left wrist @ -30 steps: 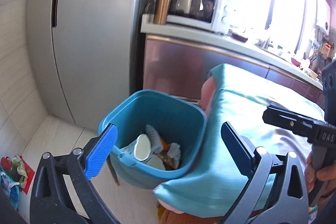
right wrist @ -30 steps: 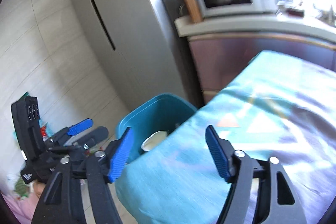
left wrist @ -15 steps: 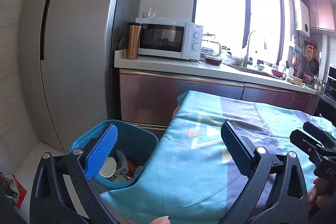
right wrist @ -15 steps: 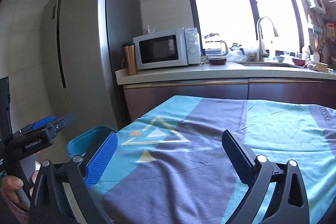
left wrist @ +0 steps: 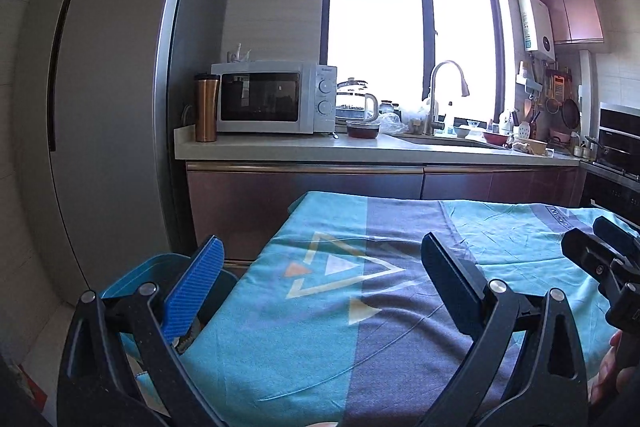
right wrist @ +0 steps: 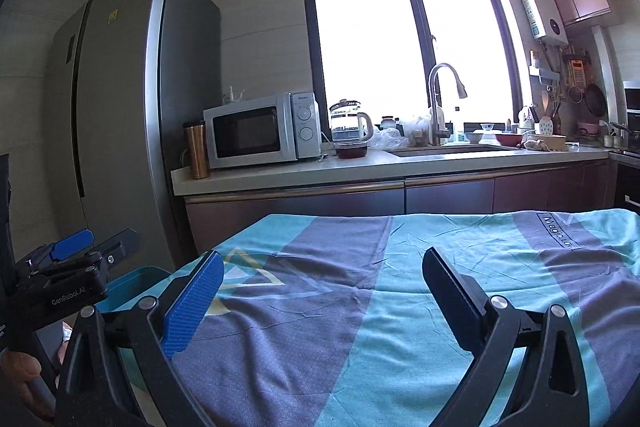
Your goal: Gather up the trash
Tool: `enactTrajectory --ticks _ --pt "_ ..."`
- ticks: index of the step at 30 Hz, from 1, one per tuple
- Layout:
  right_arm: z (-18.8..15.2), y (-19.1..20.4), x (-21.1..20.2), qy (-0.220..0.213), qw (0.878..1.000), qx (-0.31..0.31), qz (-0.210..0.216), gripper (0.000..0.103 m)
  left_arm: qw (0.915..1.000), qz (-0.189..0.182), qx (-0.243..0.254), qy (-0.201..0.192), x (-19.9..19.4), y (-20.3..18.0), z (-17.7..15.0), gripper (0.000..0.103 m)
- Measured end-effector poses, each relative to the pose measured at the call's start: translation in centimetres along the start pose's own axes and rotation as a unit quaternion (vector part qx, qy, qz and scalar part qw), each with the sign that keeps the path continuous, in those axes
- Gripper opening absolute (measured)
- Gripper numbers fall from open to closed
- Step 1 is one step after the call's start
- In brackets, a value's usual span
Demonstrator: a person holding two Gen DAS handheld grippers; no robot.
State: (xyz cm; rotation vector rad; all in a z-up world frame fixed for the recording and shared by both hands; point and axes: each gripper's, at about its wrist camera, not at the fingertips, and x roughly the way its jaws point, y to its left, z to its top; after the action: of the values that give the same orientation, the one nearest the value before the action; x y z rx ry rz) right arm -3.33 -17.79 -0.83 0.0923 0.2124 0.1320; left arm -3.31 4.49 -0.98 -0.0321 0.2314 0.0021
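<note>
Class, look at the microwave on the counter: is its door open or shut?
Shut. The microwave door sits flush with the control panel, its dark window facing the room; no gap shows in either view.

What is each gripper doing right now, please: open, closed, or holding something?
Left gripper: open, holding nothing, above the tablecloth.
Right gripper: open wide, holding nothing, above the same cloth.

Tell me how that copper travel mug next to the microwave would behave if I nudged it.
The copper travel mug stands tall and narrow, so it would probably tip rather than slide. Its metal-looking wall seems stiff and may be slippery. Whether it is full, hence its weight, cannot be told.
</note>
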Motion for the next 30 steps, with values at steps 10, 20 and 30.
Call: enactTrajectory --ticks 10,20,30 --pt "-0.09 -0.73 -0.58 -0.005 1.0 0.008 -0.009 0.096 0.9998 0.006 0.015 -0.014 -0.08 -0.61 0.33 0.097" --pt "-0.03 -1.05 -0.77 -0.007 1.0 0.011 -0.013 0.096 0.9997 0.011 0.016 -0.017 -0.13 -0.9 0.35 0.097" --pt "0.03 -1.09 -0.8 -0.005 1.0 0.012 -0.014 0.096 0.9995 0.016 0.019 -0.019 -0.17 -0.83 0.3 0.097"
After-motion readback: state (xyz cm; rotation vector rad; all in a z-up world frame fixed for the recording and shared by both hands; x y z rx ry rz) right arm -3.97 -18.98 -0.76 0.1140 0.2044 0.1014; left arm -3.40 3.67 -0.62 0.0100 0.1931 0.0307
